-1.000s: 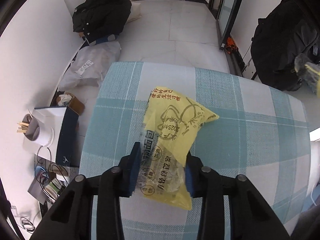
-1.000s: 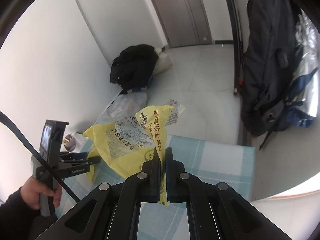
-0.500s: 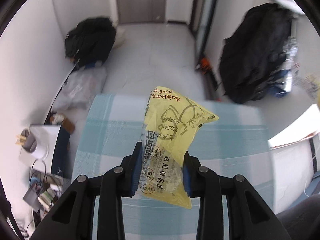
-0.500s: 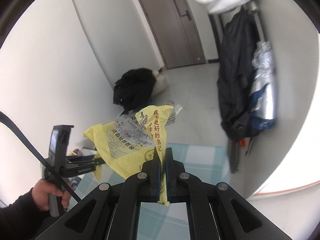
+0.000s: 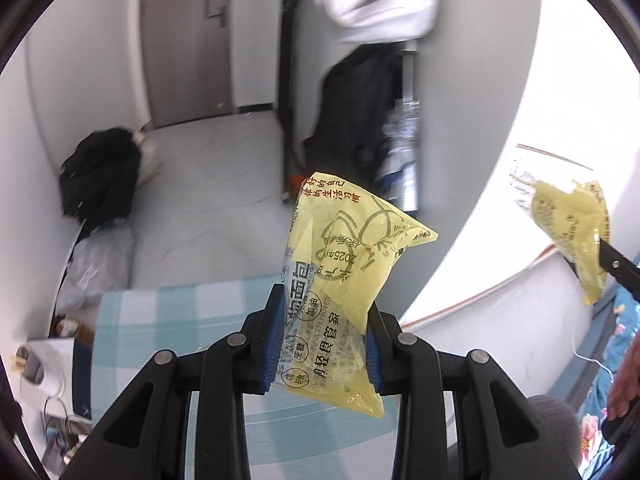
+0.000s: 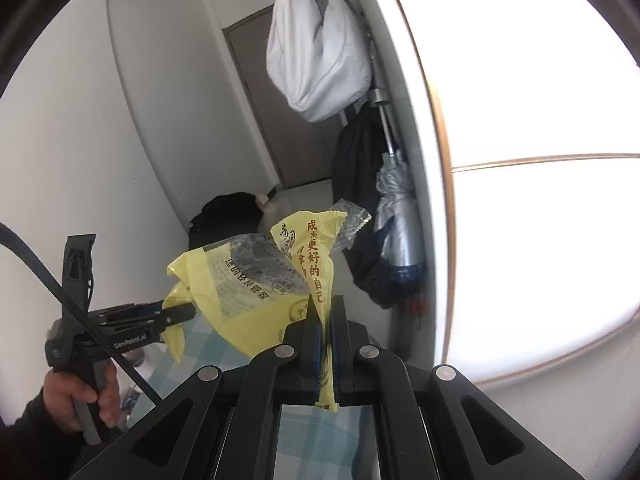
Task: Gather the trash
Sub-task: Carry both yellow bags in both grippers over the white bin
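Left gripper [image 5: 322, 340], low centre of its view, clamps a yellow bread wrapper [image 5: 344, 272] between blue pads above the checked tablecloth [image 5: 168, 320]; right gripper [image 6: 326, 332], nearly closed, pinches a second yellow wrapper [image 6: 308, 264], lower centre.

Two yellow wrappers [image 5: 340, 280] [image 6: 256, 280] — two tongs [image 5: 322, 344] [image 6: 326, 344] — one white bag [image 6: 316, 52], one umbrella [image 6: 396, 216].

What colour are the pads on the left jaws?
Blue pads, clearest in the left wrist view.
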A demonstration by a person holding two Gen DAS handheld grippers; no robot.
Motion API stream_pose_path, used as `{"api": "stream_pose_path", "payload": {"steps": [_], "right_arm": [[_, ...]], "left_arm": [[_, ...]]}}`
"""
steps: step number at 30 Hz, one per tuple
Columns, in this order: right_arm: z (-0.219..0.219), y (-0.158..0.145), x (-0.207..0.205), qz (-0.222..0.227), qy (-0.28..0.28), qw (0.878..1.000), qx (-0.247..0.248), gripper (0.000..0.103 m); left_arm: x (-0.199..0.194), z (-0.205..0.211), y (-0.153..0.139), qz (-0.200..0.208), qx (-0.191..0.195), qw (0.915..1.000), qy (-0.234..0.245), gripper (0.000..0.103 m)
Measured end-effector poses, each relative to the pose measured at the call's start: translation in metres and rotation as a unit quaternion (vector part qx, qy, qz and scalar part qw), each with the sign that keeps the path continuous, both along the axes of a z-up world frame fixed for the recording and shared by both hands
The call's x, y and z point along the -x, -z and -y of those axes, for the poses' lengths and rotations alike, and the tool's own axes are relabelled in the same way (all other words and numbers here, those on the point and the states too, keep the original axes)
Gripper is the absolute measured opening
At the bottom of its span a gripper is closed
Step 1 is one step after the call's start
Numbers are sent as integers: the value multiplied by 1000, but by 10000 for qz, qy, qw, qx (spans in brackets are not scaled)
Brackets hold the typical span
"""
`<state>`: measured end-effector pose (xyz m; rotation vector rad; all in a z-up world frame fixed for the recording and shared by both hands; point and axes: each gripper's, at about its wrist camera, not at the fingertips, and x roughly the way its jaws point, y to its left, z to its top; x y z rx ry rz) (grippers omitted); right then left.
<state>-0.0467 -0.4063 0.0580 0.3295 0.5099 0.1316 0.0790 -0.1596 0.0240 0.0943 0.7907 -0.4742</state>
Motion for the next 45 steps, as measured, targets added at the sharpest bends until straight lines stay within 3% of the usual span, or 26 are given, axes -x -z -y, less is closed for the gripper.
{"api": "stream_pose_path", "payload": {"steps": [9,18,22,25,32,38,43,45], "right_arm": [[66,18,56,-193,741,9969,-202,3],[124,60,87,-560,1350,9883,-445,3],[141,93,93,-856,1524,9825,-648,3],[147,119,90,-1106,1599,9779,-772,3],[157,187,78,-1757,1647,9639,-1136,3],[152,242,62,-2344,1558,9499,-1359,3],[149,285,50,-2783,1458,9378,-1478,3],[144,297,48,-2925,1434,9329,-1539,3]], "left_arm": [[24,72,2,28,-16,9968,797,30],[26,119,44,-568,-60,9894,1337,29],[14,137,74,-1193,-63,9820,1465,29],[7,149,100,-1585,-139,9754,1525,29],[4,175,169,-2604,-472,9492,1701,29],[6,193,214,-3131,-922,9292,1736,30],[4,211,245,-3621,-1269,9052,1826,30],[3,215,253,-3686,-1219,9019,1891,30]]}}
